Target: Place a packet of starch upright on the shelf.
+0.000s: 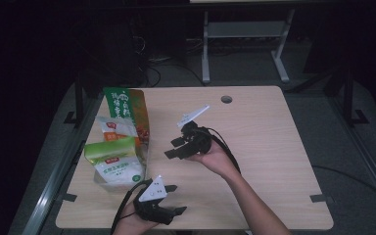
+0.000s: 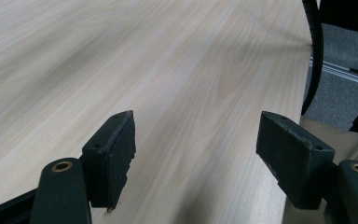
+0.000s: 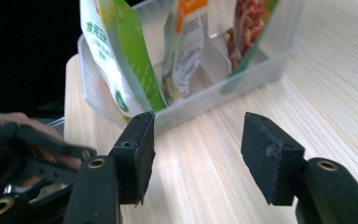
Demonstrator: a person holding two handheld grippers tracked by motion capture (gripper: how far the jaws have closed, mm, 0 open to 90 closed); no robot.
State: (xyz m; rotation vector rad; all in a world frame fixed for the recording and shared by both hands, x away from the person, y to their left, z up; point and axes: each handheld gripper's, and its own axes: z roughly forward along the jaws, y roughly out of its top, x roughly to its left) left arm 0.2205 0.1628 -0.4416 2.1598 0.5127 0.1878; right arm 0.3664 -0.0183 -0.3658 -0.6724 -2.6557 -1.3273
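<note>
Gaping empty at centre frame, the right hand-held gripper (image 1: 175, 148) could shove the clear bin (image 3: 223, 86) and topple its upright pouches (image 1: 113, 164).

Looks like I'm working in some kind of lab or test room, not anyone's home. The table (image 1: 254, 127) is a plain light-wood office desk with a cable hole (image 1: 226, 99) near its far edge, sitting on grey carpet (image 1: 342, 156). Behind it there's a grey metal stand (image 1: 245, 44) and loose cables (image 1: 152, 68) on the floor, and everything around is dark.
</note>
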